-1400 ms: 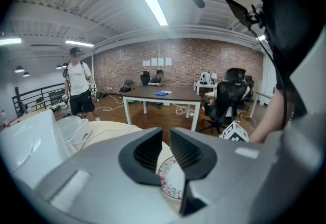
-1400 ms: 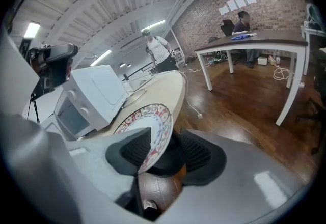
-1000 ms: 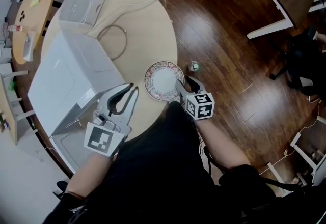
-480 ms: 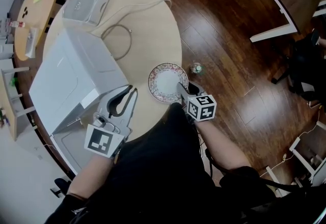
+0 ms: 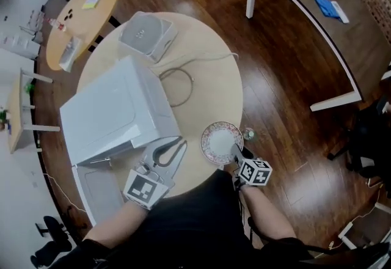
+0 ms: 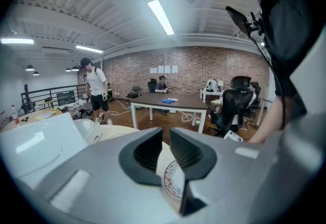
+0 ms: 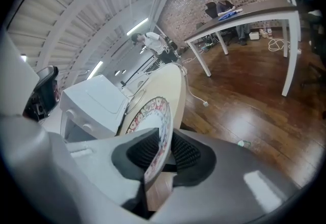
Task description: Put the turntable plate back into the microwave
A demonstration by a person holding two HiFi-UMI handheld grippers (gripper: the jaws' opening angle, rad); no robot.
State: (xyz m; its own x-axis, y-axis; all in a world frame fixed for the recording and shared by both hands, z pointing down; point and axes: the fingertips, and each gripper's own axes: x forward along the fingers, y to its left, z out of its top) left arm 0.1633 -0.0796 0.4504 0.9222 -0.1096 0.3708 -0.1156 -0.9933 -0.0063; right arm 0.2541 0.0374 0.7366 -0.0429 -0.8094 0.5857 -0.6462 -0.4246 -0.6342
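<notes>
Round table (image 5: 214,78): head view has drawn back to show it whole; the turntable plate (image 5: 219,139) keeps its place at the near edge.
Microwave (image 5: 113,109): door (image 5: 101,188) open; cavity hidden from above.
Left gripper (image 5: 173,143): jaws apart, empty, beside the door.
Right gripper (image 5: 234,151): jaws have just been closing; pads look clamped on the plate's near rim.
Turntable plate: gripped at 1 rim point only, so likely to tip; lift slowly, keep it level.
</notes>
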